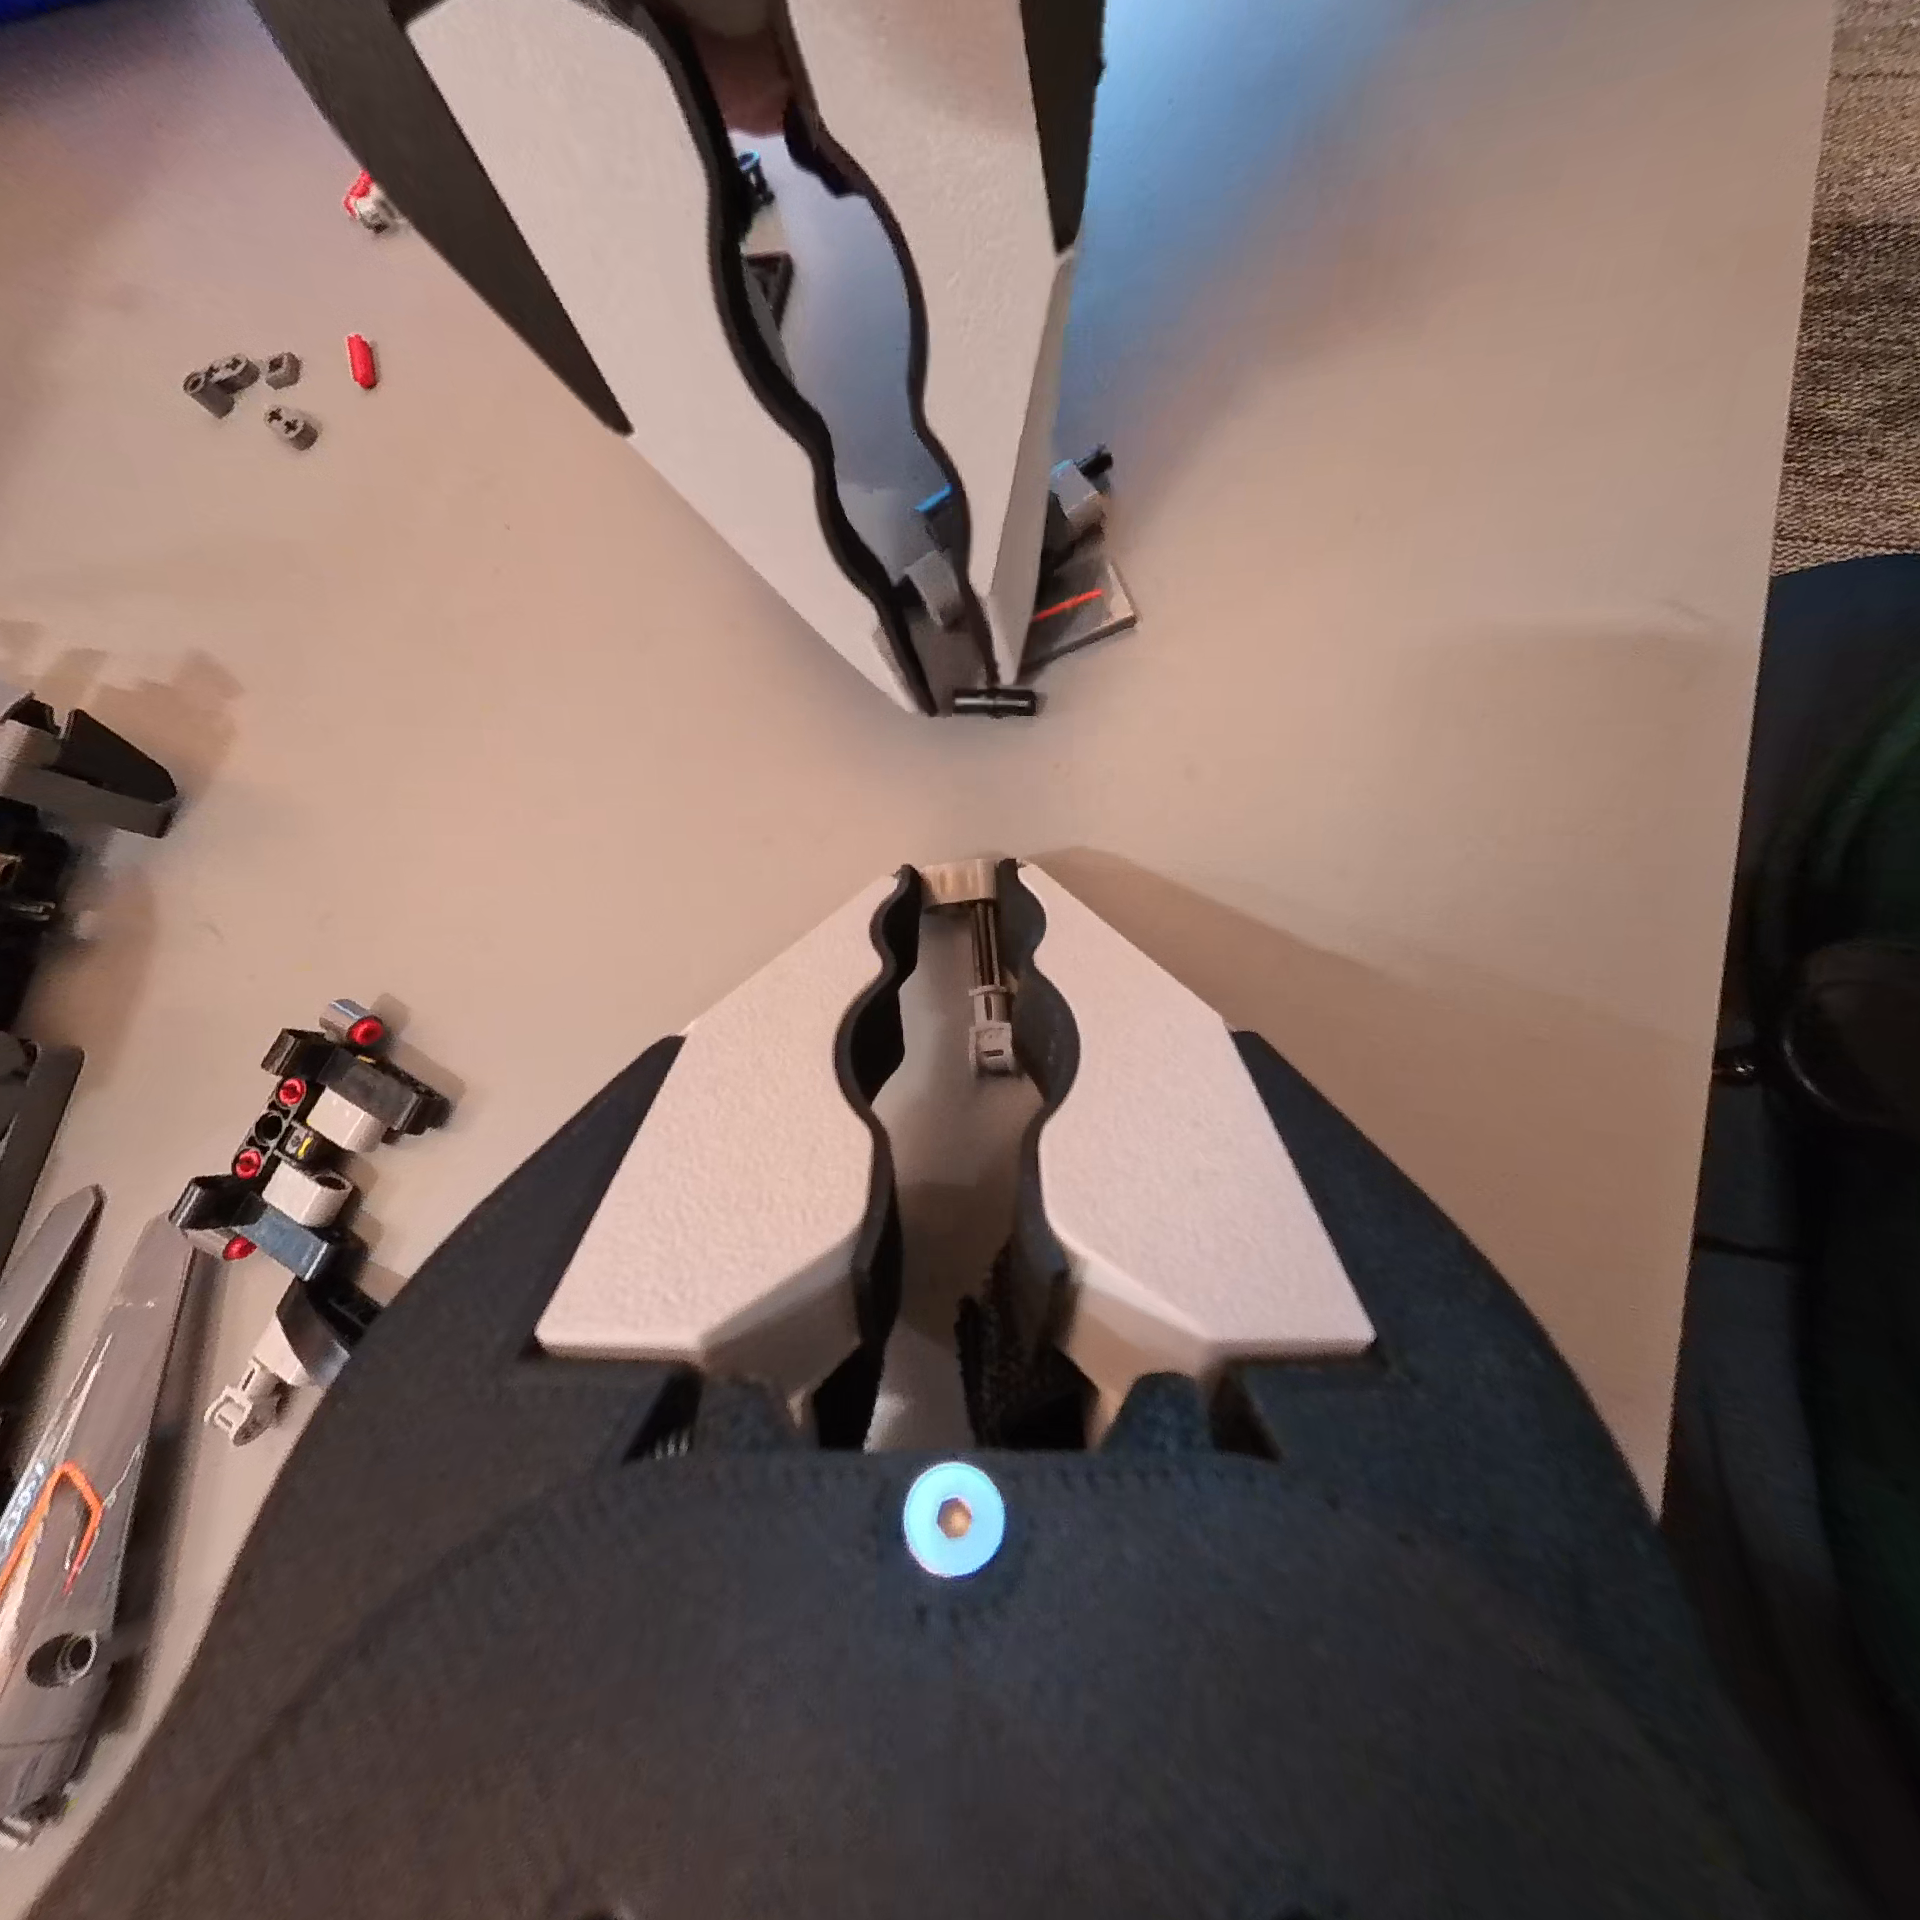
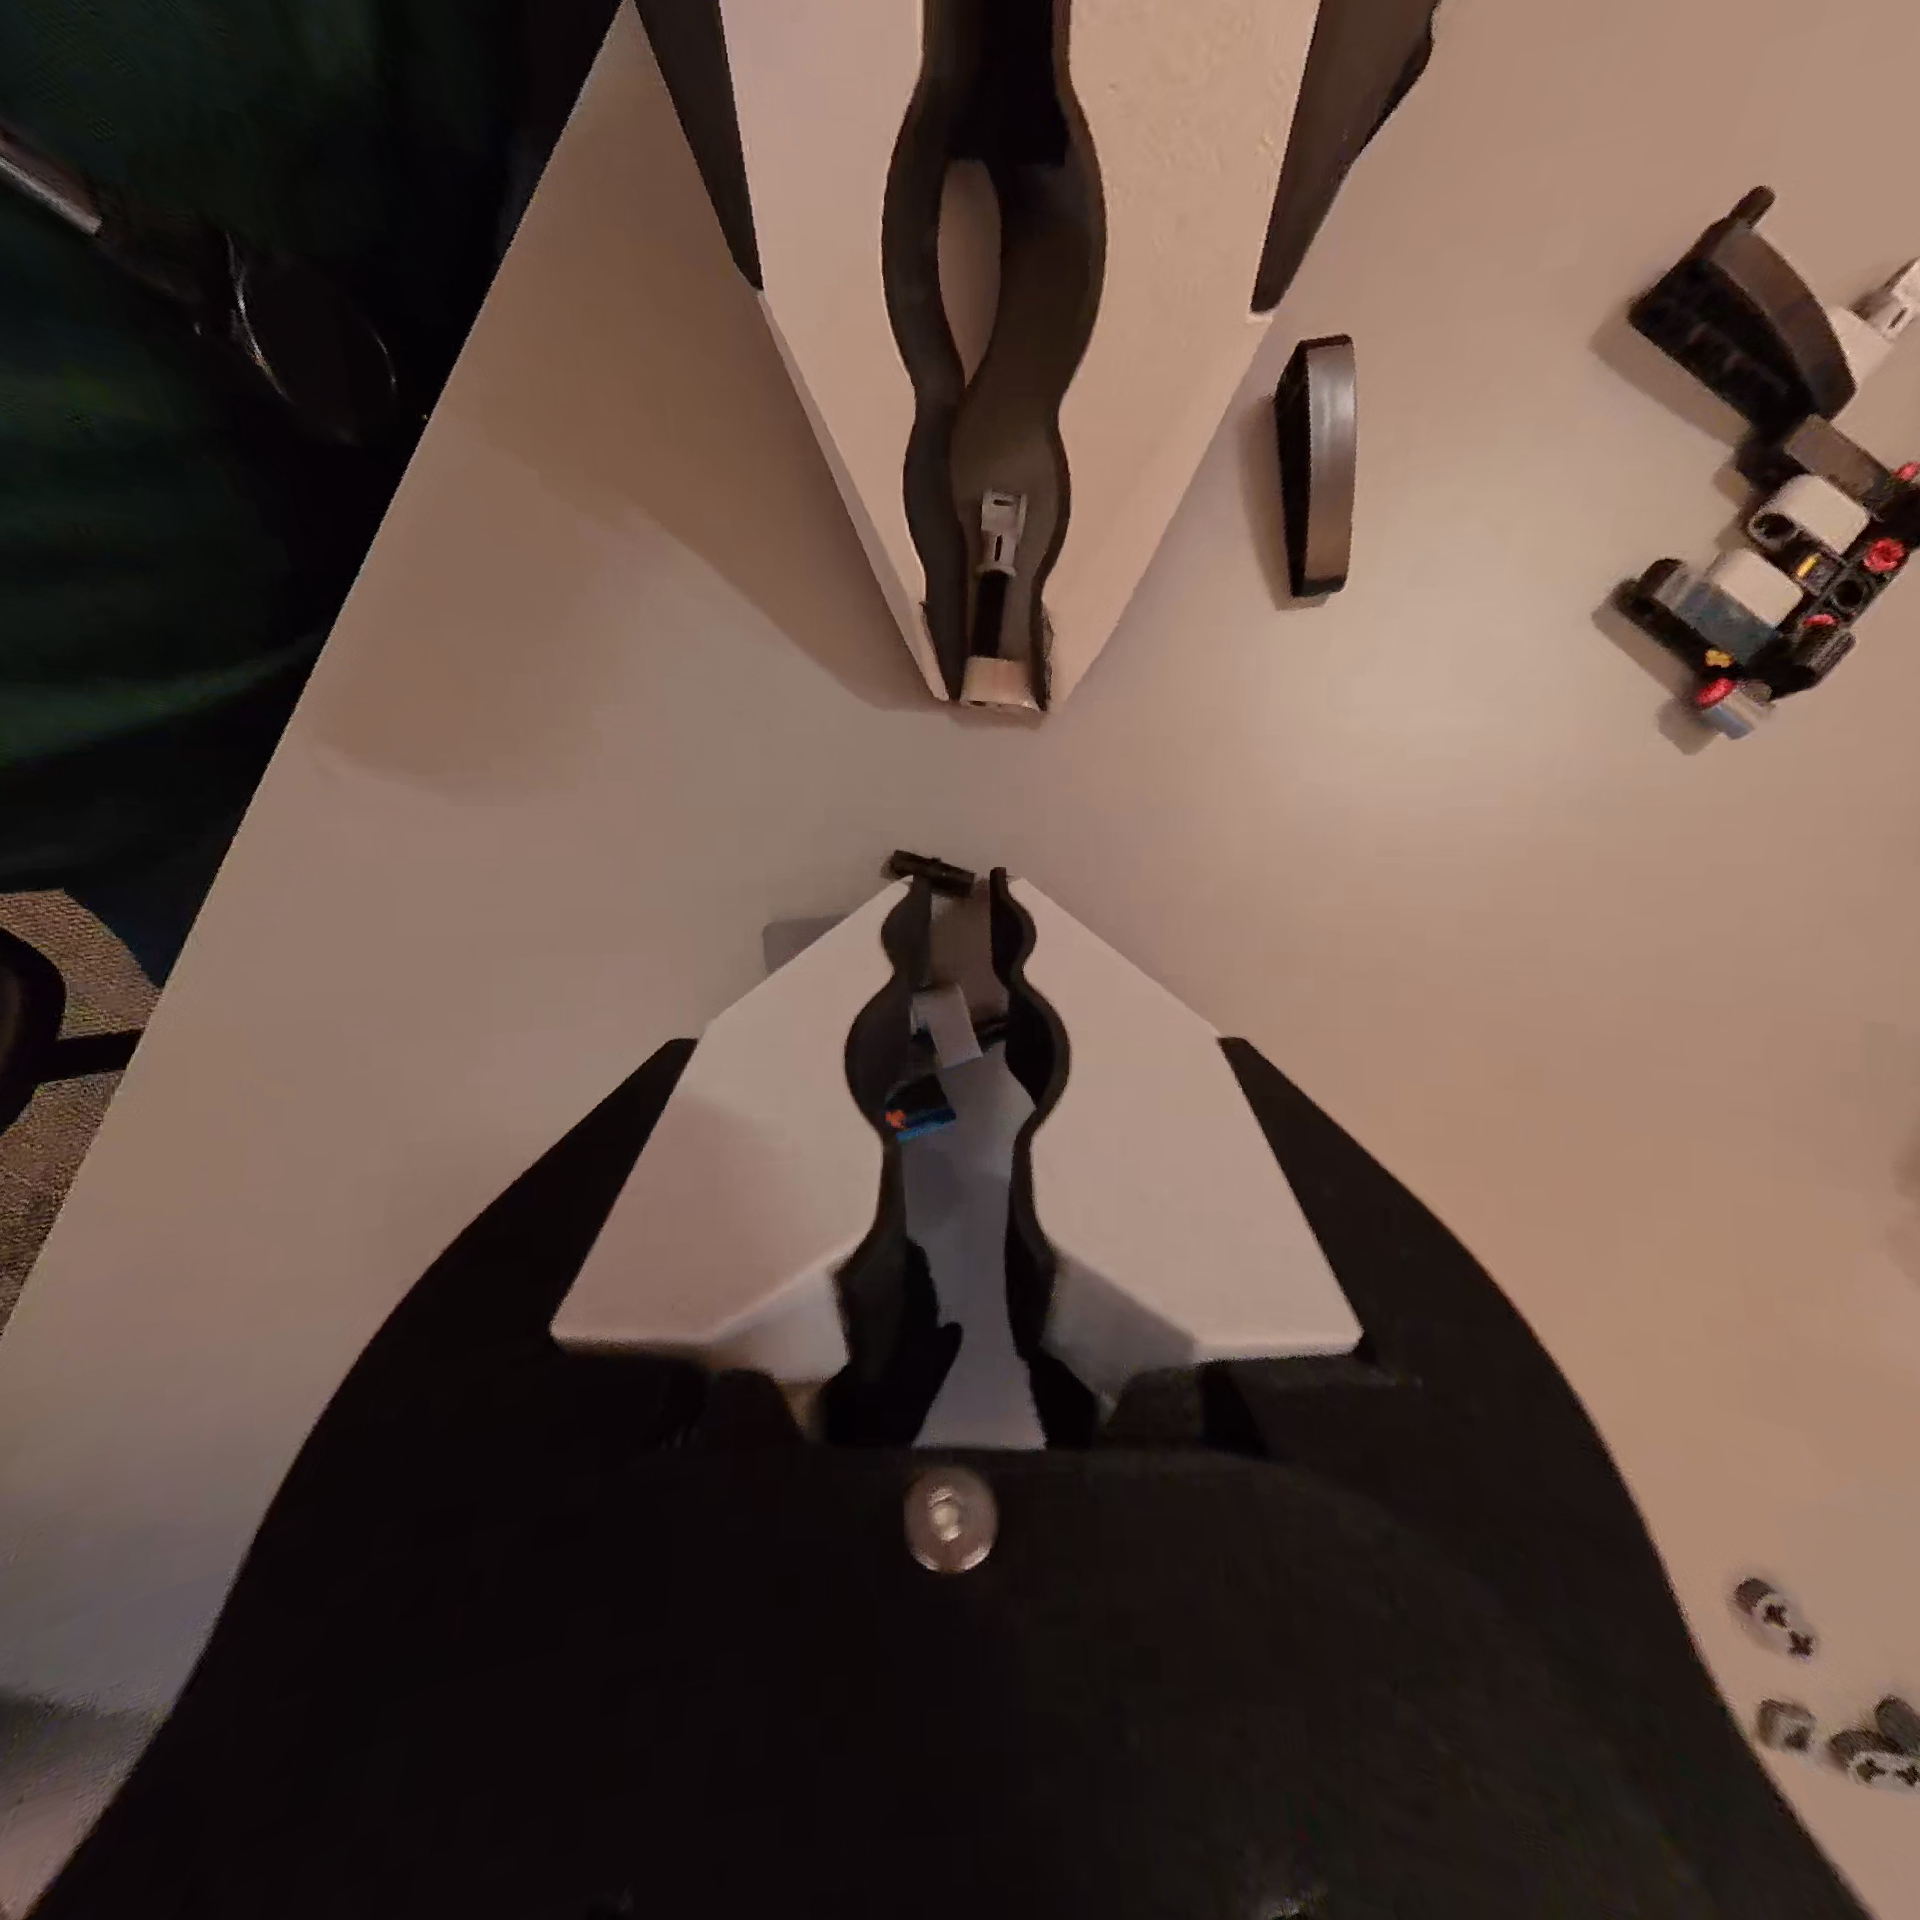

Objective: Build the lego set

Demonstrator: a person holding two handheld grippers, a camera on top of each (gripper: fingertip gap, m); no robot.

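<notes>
Grey wing-like panels (image 1: pixel 73 1455) and a black-and-white beam subassembly with red pins (image 1: pixel 312 1153) lie finished at the desk's (image 1: pixel 623 675) left; loose grey connectors (image 1: pixel 249 390) wait unused. Midway, the left claw (image 1: pixel 961 883) grips a black axle with a pale bush (image 1: pixel 982 956), facing the right claw (image 2: pixel 951 883), clamped on a dark grey plate piece tipped with a black pin (image 2: pixel 932 871). Joining remains, so I judge the build partway.
</notes>
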